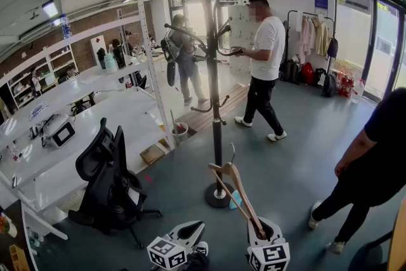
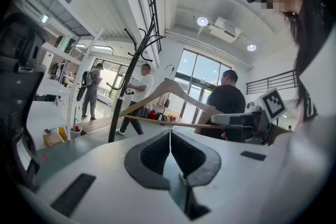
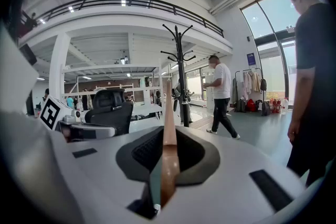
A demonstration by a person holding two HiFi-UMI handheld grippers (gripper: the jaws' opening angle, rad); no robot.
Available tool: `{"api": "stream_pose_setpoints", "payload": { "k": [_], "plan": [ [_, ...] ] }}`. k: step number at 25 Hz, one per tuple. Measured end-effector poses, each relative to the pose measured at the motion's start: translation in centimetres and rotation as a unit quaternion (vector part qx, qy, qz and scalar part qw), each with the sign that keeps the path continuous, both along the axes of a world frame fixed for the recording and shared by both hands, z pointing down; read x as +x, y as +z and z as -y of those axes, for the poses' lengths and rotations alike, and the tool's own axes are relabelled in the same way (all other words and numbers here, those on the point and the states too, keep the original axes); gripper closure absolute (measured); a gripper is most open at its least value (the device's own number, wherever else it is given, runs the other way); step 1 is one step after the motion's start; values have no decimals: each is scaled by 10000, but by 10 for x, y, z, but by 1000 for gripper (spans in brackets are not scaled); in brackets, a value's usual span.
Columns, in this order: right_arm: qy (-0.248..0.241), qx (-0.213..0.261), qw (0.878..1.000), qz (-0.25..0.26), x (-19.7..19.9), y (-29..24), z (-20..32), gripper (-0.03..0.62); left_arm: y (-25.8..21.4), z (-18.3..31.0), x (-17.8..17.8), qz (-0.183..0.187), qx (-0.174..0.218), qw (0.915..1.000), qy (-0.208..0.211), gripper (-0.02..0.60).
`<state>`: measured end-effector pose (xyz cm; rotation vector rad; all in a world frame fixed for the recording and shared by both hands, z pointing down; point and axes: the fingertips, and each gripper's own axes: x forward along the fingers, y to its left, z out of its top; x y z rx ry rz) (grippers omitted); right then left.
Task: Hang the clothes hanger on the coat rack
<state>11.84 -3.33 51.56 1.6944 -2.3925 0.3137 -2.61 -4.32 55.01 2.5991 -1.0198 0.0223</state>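
Observation:
A wooden clothes hanger point(image 1: 236, 188) with a metal hook sticks up and away from my right gripper point(image 1: 261, 226), which is shut on one of its arms; in the right gripper view the wood point(image 3: 168, 134) runs straight between the jaws. The black coat rack point(image 1: 214, 85) stands just beyond it, its round base point(image 1: 217, 195) on the grey floor and its curved hooks high above the hanger. My left gripper point(image 1: 190, 230) is low to the left of the right one, its pads point(image 2: 157, 153) pressed together with nothing between them. From the left gripper view the hanger point(image 2: 173, 89) and the rack point(image 2: 131, 77) are ahead.
A black office chair point(image 1: 106, 179) stands left of the rack beside white desks point(image 1: 95, 112). A person in a white shirt point(image 1: 266, 66) and another with a backpack point(image 1: 183, 55) stand behind the rack. A person in black point(image 1: 374, 165) is at the right. A clothes rail point(image 1: 311, 35) lines the back wall.

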Motion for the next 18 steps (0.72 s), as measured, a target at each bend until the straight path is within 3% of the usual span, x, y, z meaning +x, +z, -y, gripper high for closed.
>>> {"api": "stream_pose_setpoints", "payload": {
  "k": [8,18],
  "plan": [
    [162,66,9998,17,-1,-5,55,534,-3,52,4,152,212,9994,219,575],
    [339,546,9979,29,-30,-53,160,534,-32,153,-28,96,488,9978,434,575]
  ]
}}
